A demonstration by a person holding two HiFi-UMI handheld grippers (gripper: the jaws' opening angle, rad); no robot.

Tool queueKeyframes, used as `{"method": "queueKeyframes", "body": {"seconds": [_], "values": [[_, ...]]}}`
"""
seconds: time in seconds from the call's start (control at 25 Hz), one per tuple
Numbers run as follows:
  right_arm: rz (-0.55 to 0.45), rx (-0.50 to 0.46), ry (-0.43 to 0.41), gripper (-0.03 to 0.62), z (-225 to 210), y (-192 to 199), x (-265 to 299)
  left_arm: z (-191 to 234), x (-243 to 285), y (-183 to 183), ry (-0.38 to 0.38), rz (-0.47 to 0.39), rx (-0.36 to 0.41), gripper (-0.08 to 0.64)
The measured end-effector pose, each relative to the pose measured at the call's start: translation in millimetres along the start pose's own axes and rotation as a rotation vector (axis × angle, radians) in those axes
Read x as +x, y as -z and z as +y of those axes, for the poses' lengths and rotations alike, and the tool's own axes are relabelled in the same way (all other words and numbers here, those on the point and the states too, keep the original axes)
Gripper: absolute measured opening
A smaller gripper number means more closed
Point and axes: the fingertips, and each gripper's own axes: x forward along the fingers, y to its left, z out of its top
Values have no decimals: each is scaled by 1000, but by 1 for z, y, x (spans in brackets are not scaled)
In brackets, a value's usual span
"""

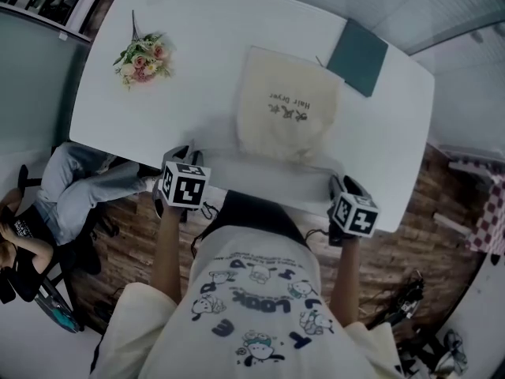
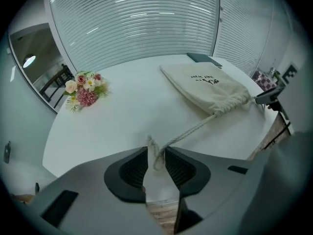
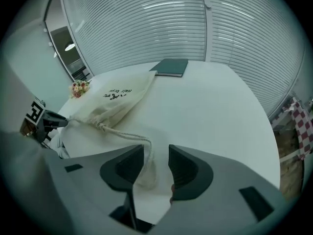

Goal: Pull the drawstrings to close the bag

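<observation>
my left gripper point(image 2: 156, 154) has its jaws apart, and the knotted end of the drawstring point(image 2: 193, 129) lies loose in the gap between them. the drawstring runs far and right over the white table point(image 2: 122, 126) to the gathered mouth of the cream bag point(image 2: 205, 84). a small bunch of flowers point(image 2: 84, 89) lies far left, and a dark notebook point(image 2: 203, 58) lies beyond the bag.

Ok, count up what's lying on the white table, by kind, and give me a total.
Cloth bag: 1
Drawstrings: 2
Flower bouquet: 1
Dark notebook: 1
Total: 5
</observation>
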Motion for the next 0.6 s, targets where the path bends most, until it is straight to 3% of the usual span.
{"method": "queueKeyframes", "body": {"seconds": [0.2, 0.4, 0.6], "values": [[-18, -109, -45, 175, -1, -3, -21, 3, -9, 11, 50, 20, 70, 187], [-54, -421, -239, 175, 58, -21, -25, -23, -30, -7, 172, 15, 204, 192], [-11, -648, -278, 175, 101, -27, -8, -56, -36, -39, 230, -58, 375, 211]]}}
